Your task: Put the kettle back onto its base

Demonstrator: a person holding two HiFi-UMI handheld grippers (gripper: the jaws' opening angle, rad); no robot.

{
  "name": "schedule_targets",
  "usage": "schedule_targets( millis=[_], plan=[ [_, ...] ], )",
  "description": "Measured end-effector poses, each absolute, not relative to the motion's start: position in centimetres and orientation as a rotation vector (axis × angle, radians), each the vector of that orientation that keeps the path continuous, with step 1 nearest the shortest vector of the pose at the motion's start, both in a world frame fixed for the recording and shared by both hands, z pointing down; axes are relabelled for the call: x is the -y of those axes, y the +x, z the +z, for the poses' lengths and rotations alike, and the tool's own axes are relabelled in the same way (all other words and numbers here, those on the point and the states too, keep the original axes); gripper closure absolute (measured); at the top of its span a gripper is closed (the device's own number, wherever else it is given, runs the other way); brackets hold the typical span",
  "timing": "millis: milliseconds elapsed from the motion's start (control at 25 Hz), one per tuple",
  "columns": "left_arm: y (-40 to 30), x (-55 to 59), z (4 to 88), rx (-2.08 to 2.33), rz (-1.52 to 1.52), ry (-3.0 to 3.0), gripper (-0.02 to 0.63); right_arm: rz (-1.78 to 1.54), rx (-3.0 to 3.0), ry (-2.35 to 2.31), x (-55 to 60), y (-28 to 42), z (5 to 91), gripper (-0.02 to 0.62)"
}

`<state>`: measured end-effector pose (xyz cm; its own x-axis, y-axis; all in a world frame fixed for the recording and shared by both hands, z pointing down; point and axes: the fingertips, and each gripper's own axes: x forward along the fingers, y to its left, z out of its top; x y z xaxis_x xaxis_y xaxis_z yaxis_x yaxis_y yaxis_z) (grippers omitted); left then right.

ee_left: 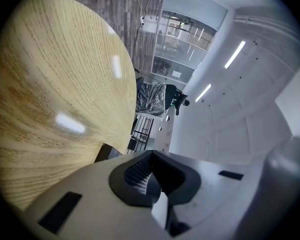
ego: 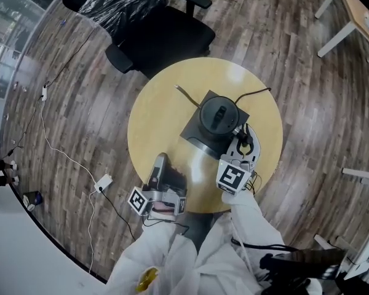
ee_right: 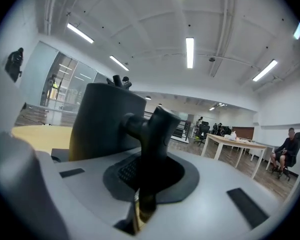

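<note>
Round pale-wood table (ego: 150, 118) on a dark plank floor (ego: 80, 103), with a black kettle (ego: 218, 115) near its middle.
The matte, cylindrical kettle stands over its flat, dark, square base (ego: 194, 137); whether it is fully seated cannot be told. The right gripper (ego: 245, 141) is clenched on the kettle's curved handle (ee_right: 152, 129), its ribbed pads pressing from both sides. The left gripper (ego: 160, 165) lies on the glossy, grained tabletop near the front edge, jaws together with nothing between them. A black office chair (ego: 166, 35) stands beyond.
</note>
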<state>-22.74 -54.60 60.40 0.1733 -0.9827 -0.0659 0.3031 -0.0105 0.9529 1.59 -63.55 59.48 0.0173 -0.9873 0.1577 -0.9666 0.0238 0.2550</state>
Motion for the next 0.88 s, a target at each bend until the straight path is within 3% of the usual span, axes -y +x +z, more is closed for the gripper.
schedule_targets(
  millis=[120, 280, 440, 720, 800, 880],
  plan=[
    [-22.2, 54.2, 60.3, 0.821, -1.212, 1.1, 0.604, -0.066, 2.024, 2.027, 62.7, 1.7, 59.2, 0.558],
    [-20.8, 53.1, 59.5, 0.798, -1.151, 1.158, 0.604, -0.006, 2.027, 2.047, 60.4, 1.5, 58.9, 0.454],
    [-19.0, 51.4, 57.5, 0.771, -1.017, 1.298, 0.604, 0.11, 2.139, 1.96, 55.8, 0.3, 58.0, 0.453],
    [-14.3, 44.0, 48.5, 0.787, -0.588, 1.868, 0.604, 0.38, 2.506, 1.354, 42.7, -5.7, 52.7, 0.454],
    [-12.8, 42.2, 45.4, 0.798, -0.497, 2.04, 0.604, 0.389, 2.615, 1.22, 40.3, -6.9, 49.7, 0.466],
    [-11.5, 40.5, 43.0, 0.811, -0.44, 2.179, 0.604, 0.39, 2.703, 1.129, 38.4, -7.5, 47.1, 0.54]
  ],
)
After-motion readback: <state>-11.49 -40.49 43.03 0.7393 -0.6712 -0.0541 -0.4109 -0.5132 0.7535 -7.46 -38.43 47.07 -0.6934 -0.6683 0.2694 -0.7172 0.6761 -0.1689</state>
